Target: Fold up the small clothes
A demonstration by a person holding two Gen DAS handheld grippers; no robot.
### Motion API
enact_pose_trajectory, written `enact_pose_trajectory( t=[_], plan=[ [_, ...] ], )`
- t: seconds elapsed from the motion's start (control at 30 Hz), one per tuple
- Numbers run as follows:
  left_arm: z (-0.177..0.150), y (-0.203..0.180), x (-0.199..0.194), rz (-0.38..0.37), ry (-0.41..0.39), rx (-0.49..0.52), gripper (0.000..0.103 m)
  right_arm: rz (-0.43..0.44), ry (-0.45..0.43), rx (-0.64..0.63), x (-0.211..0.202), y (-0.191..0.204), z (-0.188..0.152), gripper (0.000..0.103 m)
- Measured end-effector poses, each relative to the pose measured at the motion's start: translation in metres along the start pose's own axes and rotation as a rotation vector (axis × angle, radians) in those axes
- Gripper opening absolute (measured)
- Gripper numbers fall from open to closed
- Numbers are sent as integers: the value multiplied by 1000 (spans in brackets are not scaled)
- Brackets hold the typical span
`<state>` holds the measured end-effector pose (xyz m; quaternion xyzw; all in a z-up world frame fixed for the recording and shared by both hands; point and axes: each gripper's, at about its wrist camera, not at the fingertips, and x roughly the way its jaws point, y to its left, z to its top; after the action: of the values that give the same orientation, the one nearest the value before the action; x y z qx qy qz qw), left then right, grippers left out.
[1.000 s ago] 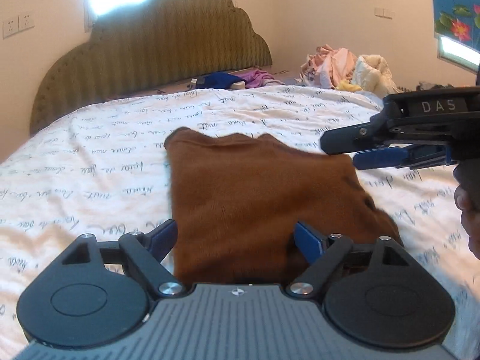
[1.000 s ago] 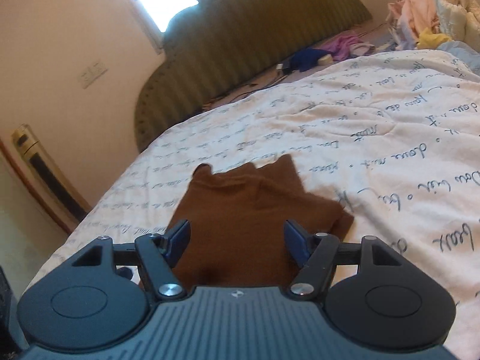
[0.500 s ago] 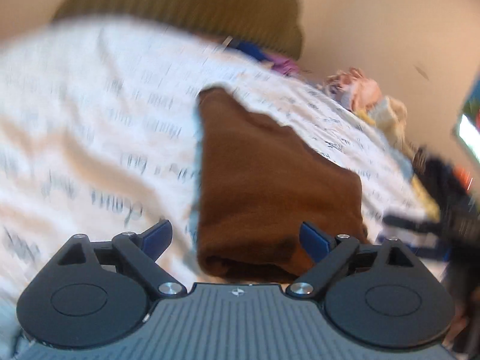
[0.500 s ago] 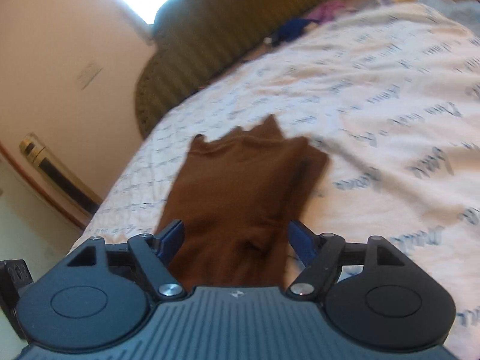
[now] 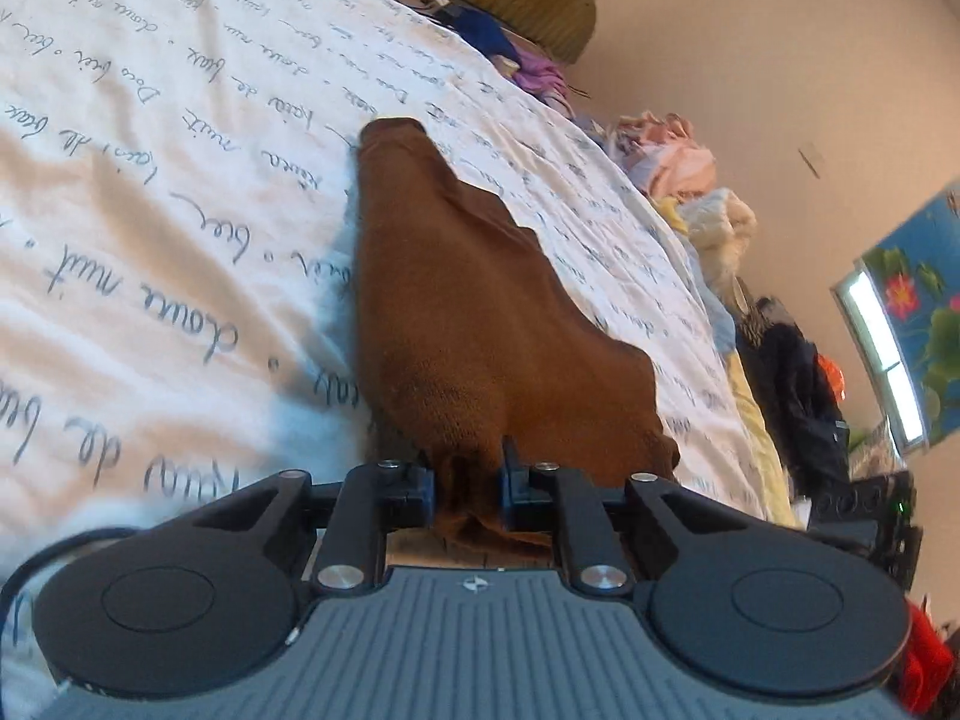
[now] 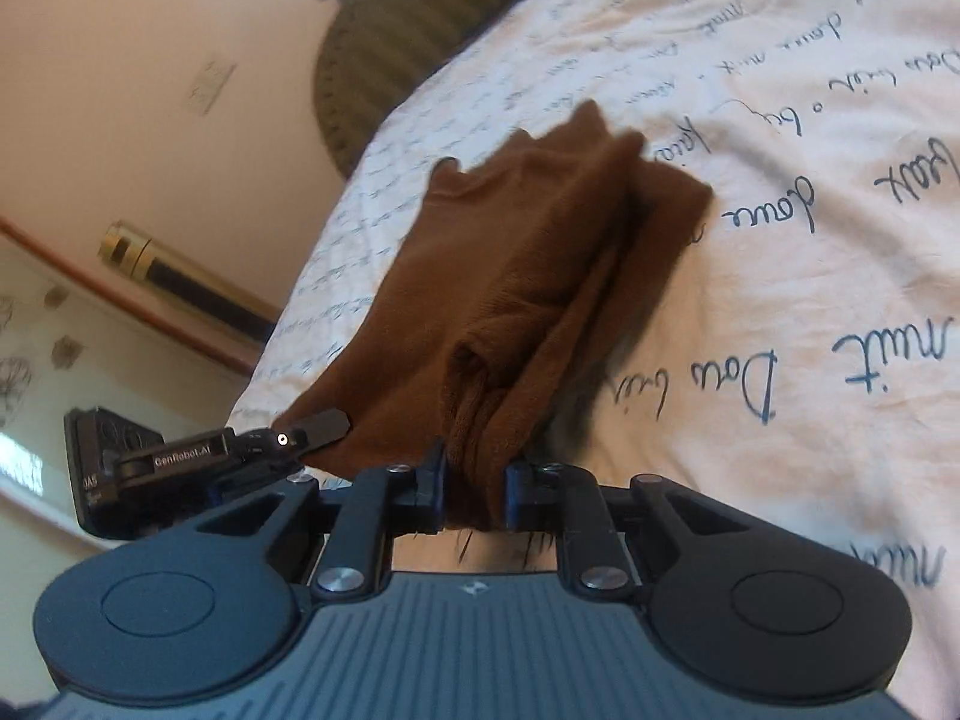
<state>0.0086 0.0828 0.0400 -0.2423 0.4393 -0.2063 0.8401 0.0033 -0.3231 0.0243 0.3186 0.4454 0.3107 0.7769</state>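
Fingers of the left gripper (image 5: 467,483), black with blue pads, are closing on the near edge of the brown knitted garment (image 5: 456,324), and a bunched fold of the cloth is pinched between the pads and hangs a little way behind them. Those of the right gripper (image 6: 474,489) are closing in the same way on another part of that near edge, where the knit gathers into upright pleats between the blue pads. From the right wrist view the left gripper (image 6: 312,427) shows at the lower left, its dark fingertip lying against the garment's near left corner. The brown garment (image 6: 528,252) lies folded over on the white bedsheet printed with dark handwriting (image 5: 150,192), its far end reaching up the bed and its near end lifted slightly into both grips; in the right wrist view its layers stack unevenly, with a lower layer jutting out to the right. Beyond it stands the olive-green padded headboard (image 6: 408,18) against a cream wall (image 6: 150,60). At the far side of the bed in the left wrist view are a blue and a purple piece of cloth (image 5: 510,54), and along the wall a heap of pink, cream and pale-yellow clothes (image 5: 690,180), with dark items farther on beside a blue flowered picture (image 5: 924,312).
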Motion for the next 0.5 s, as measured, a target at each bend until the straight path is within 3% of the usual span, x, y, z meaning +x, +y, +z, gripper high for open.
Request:
enact_pose_trajectory(
  t=[0.03,0.1,0.13,0.17,0.23,0.3,0.33,0.37,0.5],
  plan=[
    [-7,-2,2,24,10,38,22,-4,8,1,-2,-2,-6,17],
    [-24,1,18,149,8,116,46,-40,-7,7,1,-12,-16,26],
    [-30,5,21,164,-19,125,45,-44,-19,38,4,-19,-20,31],
    [-36,3,16,168,-61,141,48,-38,-30,83,7,-26,-22,43],
    [-47,-15,-2,266,-144,218,67,-61,-114,106,-6,-23,-29,44],
    [-68,-38,-28,380,-319,375,89,-205,-244,-24,-27,2,-42,52],
    [-79,-48,-34,406,-370,435,91,-280,-292,-95,-33,15,-51,54],
    [-87,-55,-36,413,-386,469,93,-356,-315,-169,-34,28,-60,59],
    [-112,-67,-15,423,-319,512,94,-614,-226,-356,-4,57,-90,71]
  ],
)
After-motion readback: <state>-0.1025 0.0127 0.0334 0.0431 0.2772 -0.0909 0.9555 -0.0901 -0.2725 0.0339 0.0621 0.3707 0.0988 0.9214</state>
